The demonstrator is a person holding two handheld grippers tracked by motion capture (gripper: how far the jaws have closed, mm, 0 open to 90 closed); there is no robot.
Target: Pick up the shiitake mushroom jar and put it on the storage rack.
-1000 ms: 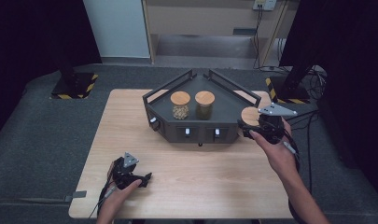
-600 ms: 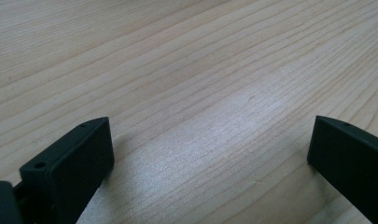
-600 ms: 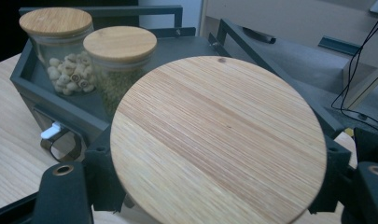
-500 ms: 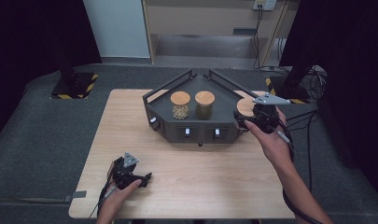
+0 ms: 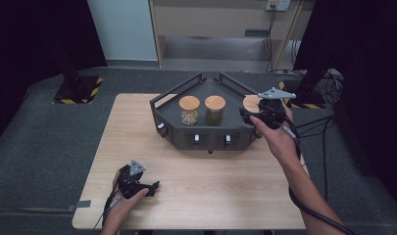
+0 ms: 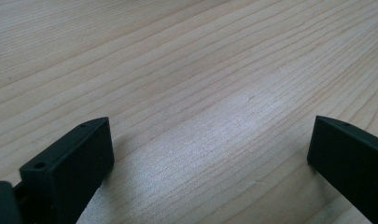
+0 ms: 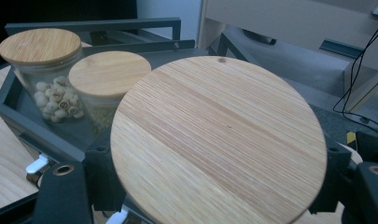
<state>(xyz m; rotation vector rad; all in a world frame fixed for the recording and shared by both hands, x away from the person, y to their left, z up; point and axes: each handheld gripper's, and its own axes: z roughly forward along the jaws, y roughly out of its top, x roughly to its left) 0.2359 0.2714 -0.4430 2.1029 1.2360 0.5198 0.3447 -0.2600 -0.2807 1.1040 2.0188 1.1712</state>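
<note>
A glass jar with a round wooden lid [image 5: 251, 102] hangs at the right end of the dark grey tray [image 5: 206, 138], and my right gripper [image 5: 252, 114] is shut on it. In the right gripper view the lid [image 7: 219, 140] covers the jar's body, with the black jaws pressed against either side under its rim. Two more lidded jars stand in the tray: one with pale nuts [image 5: 189, 110] [image 7: 42, 51] and one with greenish contents [image 5: 215, 109] [image 7: 107, 77]. My left gripper [image 5: 151, 186] [image 6: 210, 149] rests open on the table's front left, nothing between its jaws.
The tray has raised rails at the back [image 5: 179, 89] and white knobs on its front wall [image 5: 196, 138]. Cables [image 5: 313, 127] trail off the wooden table's [image 5: 220, 191] right edge. Dark floor mats surround the table.
My right gripper has carried the jar away from the person and to the left, up to the tray's right end. The left gripper has stayed where it was.
</note>
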